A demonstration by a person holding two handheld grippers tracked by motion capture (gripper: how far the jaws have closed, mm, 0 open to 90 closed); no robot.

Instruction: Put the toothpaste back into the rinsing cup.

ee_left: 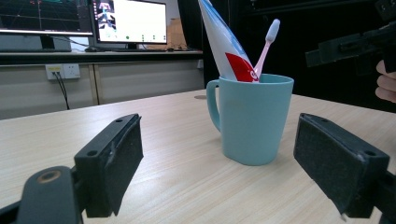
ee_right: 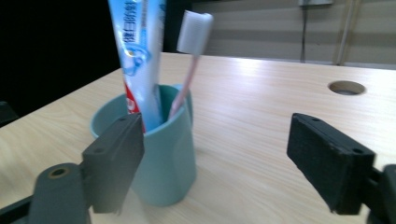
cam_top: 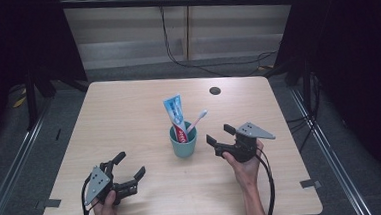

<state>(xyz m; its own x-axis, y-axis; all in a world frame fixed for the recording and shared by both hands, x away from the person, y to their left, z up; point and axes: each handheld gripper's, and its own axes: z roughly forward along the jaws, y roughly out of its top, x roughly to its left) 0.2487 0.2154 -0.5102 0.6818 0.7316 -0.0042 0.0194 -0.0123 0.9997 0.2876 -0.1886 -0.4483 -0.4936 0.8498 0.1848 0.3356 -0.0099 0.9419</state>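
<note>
A teal mug [cam_top: 183,143] stands upright near the table's middle, holding a blue and red toothpaste tube [cam_top: 176,119] and a pink toothbrush [cam_top: 198,120]. My right gripper [cam_top: 220,134] is just right of the mug, open, with nothing between its jaws. In the right gripper view the mug [ee_right: 161,154] sits close ahead, partly behind the left jaw, with the tube [ee_right: 140,51] and toothbrush [ee_right: 192,46] rising from it. My left gripper [cam_top: 130,165] rests open at the front left. Its view shows the mug [ee_left: 252,119] ahead between the jaws, some way off.
The wooden table [cam_top: 128,111] has a round cable hole [cam_top: 215,91] at the back right. Monitors [ee_left: 128,21] and a wall socket [ee_left: 63,71] stand behind the table in the left gripper view. Dark curtains flank both sides.
</note>
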